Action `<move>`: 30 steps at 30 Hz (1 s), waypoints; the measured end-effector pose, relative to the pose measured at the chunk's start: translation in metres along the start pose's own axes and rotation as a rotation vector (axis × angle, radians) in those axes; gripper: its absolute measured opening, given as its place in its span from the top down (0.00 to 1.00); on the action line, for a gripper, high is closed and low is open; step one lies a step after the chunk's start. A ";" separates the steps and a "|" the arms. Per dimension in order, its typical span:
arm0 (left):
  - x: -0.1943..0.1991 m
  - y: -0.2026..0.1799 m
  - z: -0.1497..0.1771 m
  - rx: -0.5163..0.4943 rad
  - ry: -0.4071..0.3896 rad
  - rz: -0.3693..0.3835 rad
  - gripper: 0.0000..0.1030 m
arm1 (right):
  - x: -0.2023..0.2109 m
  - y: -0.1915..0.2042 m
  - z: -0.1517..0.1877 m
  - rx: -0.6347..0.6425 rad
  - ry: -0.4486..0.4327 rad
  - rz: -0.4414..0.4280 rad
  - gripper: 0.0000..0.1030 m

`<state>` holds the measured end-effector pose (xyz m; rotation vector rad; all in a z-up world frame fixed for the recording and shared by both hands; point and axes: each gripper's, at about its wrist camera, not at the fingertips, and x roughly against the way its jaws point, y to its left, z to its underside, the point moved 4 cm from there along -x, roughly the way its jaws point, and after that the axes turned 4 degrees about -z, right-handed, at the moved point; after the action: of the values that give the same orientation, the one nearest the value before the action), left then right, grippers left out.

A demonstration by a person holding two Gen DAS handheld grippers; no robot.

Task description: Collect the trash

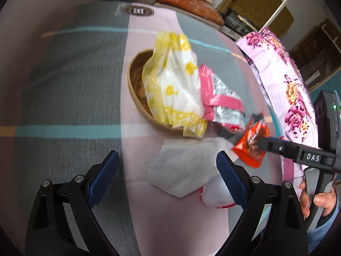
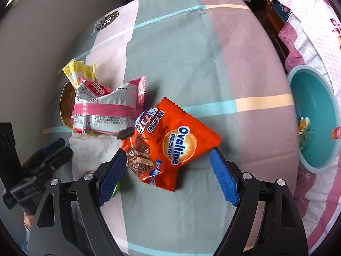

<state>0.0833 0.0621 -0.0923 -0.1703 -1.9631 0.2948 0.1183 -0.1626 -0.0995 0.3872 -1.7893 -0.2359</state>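
Orange Ovaltine wrapper (image 2: 170, 143) lies flat on the cloth — long axis diagonal, upper-left to lower-right — between the spread, empty right gripper (image 2: 168, 177); left gripper (image 1: 168, 181) also apart.

Your left wrist cam looks steeply down past its own blue pads (image 1: 102, 177) at the striped cloth (image 1: 64, 85), close in, w/ the white tissue (image 1: 181, 170) just ahead. Your right wrist cam, tilted down too and equally near, sits right of it, over the orange wrapper (image 2: 177, 140). Both views share the wooden bowl (image 1: 136, 85), pink wrapper (image 2: 106, 111) and orange wrapper; each catches the other's gripper at the frame edge.
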 end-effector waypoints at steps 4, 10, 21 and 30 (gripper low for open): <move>-0.010 -0.006 0.003 -0.028 0.024 0.017 0.10 | -0.008 0.003 0.000 0.006 0.001 -0.008 0.26; -0.013 -0.025 0.010 -0.107 0.007 0.022 0.14 | -0.013 0.004 0.002 0.025 0.001 -0.029 0.59; -0.016 -0.048 0.020 -0.125 0.017 0.017 0.82 | 0.002 0.002 0.010 0.052 -0.038 -0.027 0.66; 0.018 -0.073 0.019 -0.151 -0.054 0.080 0.87 | 0.029 -0.014 0.014 0.025 -0.104 -0.033 0.68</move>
<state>0.0600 -0.0056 -0.0630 -0.3425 -2.0360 0.2056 0.1006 -0.1873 -0.0819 0.4292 -1.8901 -0.2612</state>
